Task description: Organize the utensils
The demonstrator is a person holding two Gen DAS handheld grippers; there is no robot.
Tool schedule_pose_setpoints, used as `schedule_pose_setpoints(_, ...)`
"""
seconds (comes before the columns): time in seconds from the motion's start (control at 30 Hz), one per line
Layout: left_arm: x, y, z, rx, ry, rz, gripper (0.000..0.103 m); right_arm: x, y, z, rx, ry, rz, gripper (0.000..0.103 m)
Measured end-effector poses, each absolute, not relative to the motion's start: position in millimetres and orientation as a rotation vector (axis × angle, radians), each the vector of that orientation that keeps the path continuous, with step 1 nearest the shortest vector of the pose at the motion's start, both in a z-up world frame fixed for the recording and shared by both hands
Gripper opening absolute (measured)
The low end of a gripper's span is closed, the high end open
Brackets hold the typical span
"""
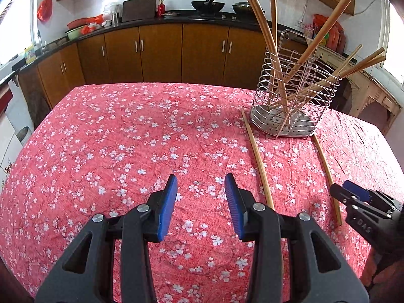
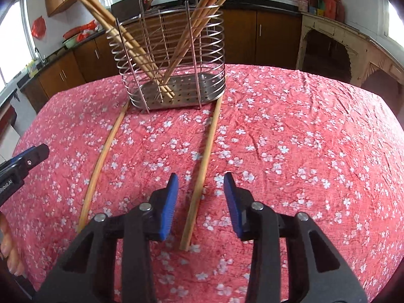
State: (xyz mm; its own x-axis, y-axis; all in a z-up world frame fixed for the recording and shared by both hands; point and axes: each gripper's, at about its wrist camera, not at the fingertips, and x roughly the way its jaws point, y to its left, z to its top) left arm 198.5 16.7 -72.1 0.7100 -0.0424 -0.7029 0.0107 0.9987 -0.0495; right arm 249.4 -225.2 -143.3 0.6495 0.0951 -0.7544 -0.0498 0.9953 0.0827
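A steel wire utensil holder (image 2: 174,58) stands on the red floral tablecloth and holds several wooden chopsticks; it also shows in the left wrist view (image 1: 290,96). Two loose chopsticks lie on the cloth in front of it. The right one (image 2: 204,156) runs between the open jaws of my right gripper (image 2: 200,189), which hovers over its near half. The left one (image 2: 101,159) lies apart. My left gripper (image 1: 200,192) is open and empty over bare cloth, left of the left chopstick (image 1: 257,156). The right gripper (image 1: 353,194) shows at the right edge, over the other chopstick (image 1: 325,171).
The table (image 1: 101,139) ends at the far side before brown kitchen cabinets (image 1: 161,50) and a dark counter with a wok (image 1: 207,5). A pale wooden cabinet (image 2: 335,48) stands to the right. The left gripper's tip (image 2: 27,159) shows at the left of the right wrist view.
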Motion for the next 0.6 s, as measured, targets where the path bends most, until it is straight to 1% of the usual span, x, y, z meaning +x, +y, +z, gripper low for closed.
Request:
schedule_pose_setpoints(0.13, 198.5, 16.0, -73.5, -0.041, 0.787, -0.029, 0.04, 250.0, -225.4, -148.4, 0.042, 0.873, 0.073, 0.031)
schedule_pose_setpoints(0.4, 200.6, 13.1, -78.8, -0.041, 0.801, -0.03, 0.04, 248.3, -223.5, -147.2, 0.017, 0.865, 0.058, 0.031)
schedule_pose_setpoints(0.43, 200.9, 12.3, -79.2, -0.04, 0.803, -0.031, 0.041, 248.3, -223.1, -147.1, 0.014, 0.865, 0.055, 0.029)
schedule_pose_setpoints(0.47, 201.3, 11.5, -79.7, -0.04, 0.806, -0.031, 0.041, 247.4, -223.8, -146.4, 0.013, 0.865, 0.052, 0.019)
schedule_pose_setpoints(0.53, 201.8, 10.0, -80.8, -0.041, 0.81, -0.035, 0.041, 247.4, -225.2, -146.1, 0.017, 0.864, 0.05, 0.01)
schedule_pose_setpoints(0.6, 202.3, 6.9, -81.6, -0.041, 0.815, -0.044, 0.041, 249.0, -229.7, -146.7, 0.035, 0.864, 0.051, 0.009)
